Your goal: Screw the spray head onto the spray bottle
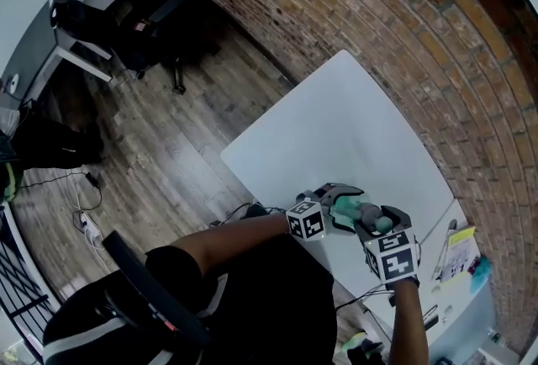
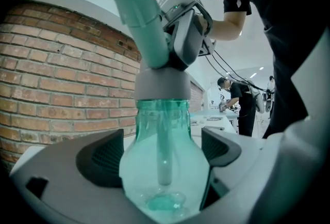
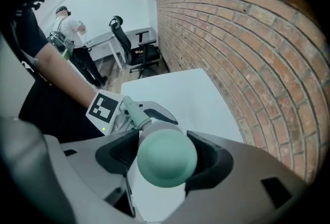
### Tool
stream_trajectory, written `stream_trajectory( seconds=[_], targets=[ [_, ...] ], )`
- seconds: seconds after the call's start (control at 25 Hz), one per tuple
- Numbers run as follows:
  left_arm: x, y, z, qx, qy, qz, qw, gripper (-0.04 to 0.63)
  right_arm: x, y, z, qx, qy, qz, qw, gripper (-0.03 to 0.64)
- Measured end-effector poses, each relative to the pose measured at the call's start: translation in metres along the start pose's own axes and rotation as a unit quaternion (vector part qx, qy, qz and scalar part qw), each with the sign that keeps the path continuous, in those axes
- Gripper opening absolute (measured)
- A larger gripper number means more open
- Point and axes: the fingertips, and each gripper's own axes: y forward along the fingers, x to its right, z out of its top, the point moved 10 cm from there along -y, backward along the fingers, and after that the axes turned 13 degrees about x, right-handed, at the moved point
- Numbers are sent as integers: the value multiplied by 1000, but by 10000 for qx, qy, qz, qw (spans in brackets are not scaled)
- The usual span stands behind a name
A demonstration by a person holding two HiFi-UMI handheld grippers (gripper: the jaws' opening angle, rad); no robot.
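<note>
A clear teal spray bottle (image 2: 164,166) stands upright between the jaws of my left gripper (image 2: 162,153), and both pads press on its round body. Its grey collar (image 2: 161,83) carries the teal spray head (image 2: 142,16). My right gripper (image 3: 165,160) comes down from above and is shut on the spray head (image 3: 166,158), whose nozzle (image 3: 131,112) sticks out to one side. In the head view the left gripper (image 1: 346,202) and right gripper (image 1: 382,220) meet at the bottle (image 1: 360,209), just above the near end of the white table (image 1: 336,128).
A brick wall (image 1: 378,18) runs along the table's far side. Papers and small items (image 1: 458,254) lie on a second white surface to the right. An office chair (image 3: 131,45) and a person (image 3: 69,32) are at desks across the wooden floor (image 1: 168,128).
</note>
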Motion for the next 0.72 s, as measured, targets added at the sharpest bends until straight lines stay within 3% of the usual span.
stream_trajectory(
  seconds=[0.16,0.24,0.44,0.56,0.64,0.72],
  targets=[
    [-1,2,-1,9,-52,10,10000,468,1,0,-3,53,433,-317,9985,285],
    [-1,2,-1,11,-87,-11,10000,466,-2,-1,-4,56,346,-390,9986,285],
    [0,1,0,10,-72,-37,10000,466,-15,-9,5,-44,-793,-254,9965,285],
    [0,0,-1,14,-74,-65,10000,466,-16,-19,12,91,-1257,161,9919,285],
    [-1,1,-1,11,-91,-97,9999,466,-15,-23,11,8,-1897,455,9808,284],
    [-2,1,-1,3,-110,-99,9999,466,-15,-27,10,-157,-2777,629,9585,284]
  ],
)
